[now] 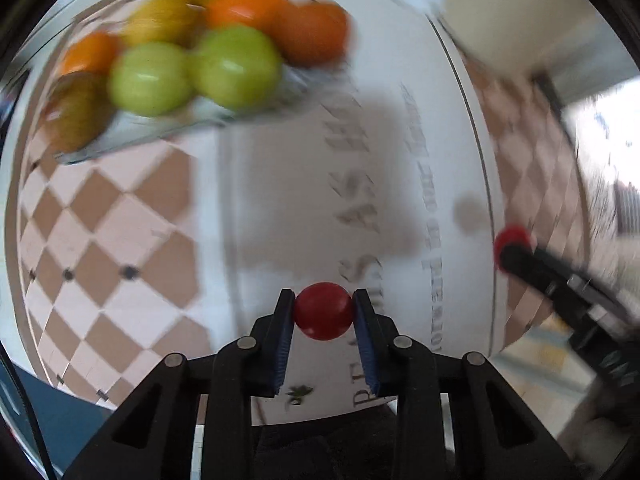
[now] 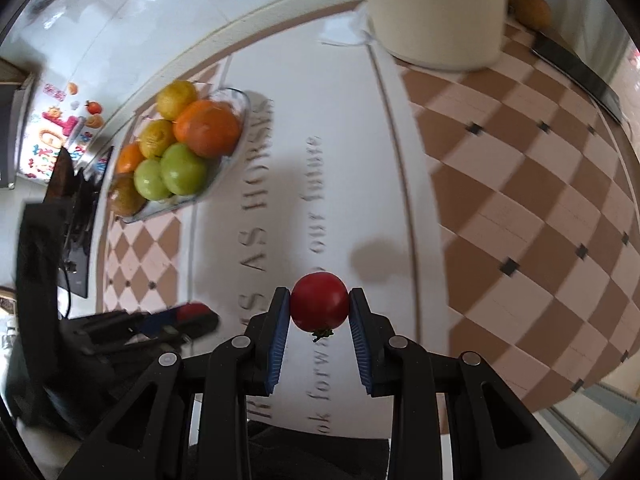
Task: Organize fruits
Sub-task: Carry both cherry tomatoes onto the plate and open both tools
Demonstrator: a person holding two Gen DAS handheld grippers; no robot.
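Left gripper (image 1: 324, 312) pinched a small red tomato (image 1: 323, 311) between its blue fingers (image 1: 282, 336), held above the tabletop (image 1: 280, 200), well short of the glass fruit bowl (image 1: 132, 136). Right gripper (image 2: 319, 307) likewise pinched a second red tomato (image 2: 319, 307), stem down, also away from the bowl. Both fruits looked light, smooth, a bit slippery and easily bruised; gripping across the widest middle with gentle pressure seemed right.

We see the fruit bowl (image 2: 236, 106) on the tablecloth (image 2: 340, 160) ahead and to our left, a tall container (image 2: 436, 12) far ahead to the right, one small fruit (image 1: 324, 311) between the left gripper (image 1: 324, 312) fingers, another small fruit (image 2: 319, 307) between the right gripper (image 2: 319, 308) fingers, both above the cloth
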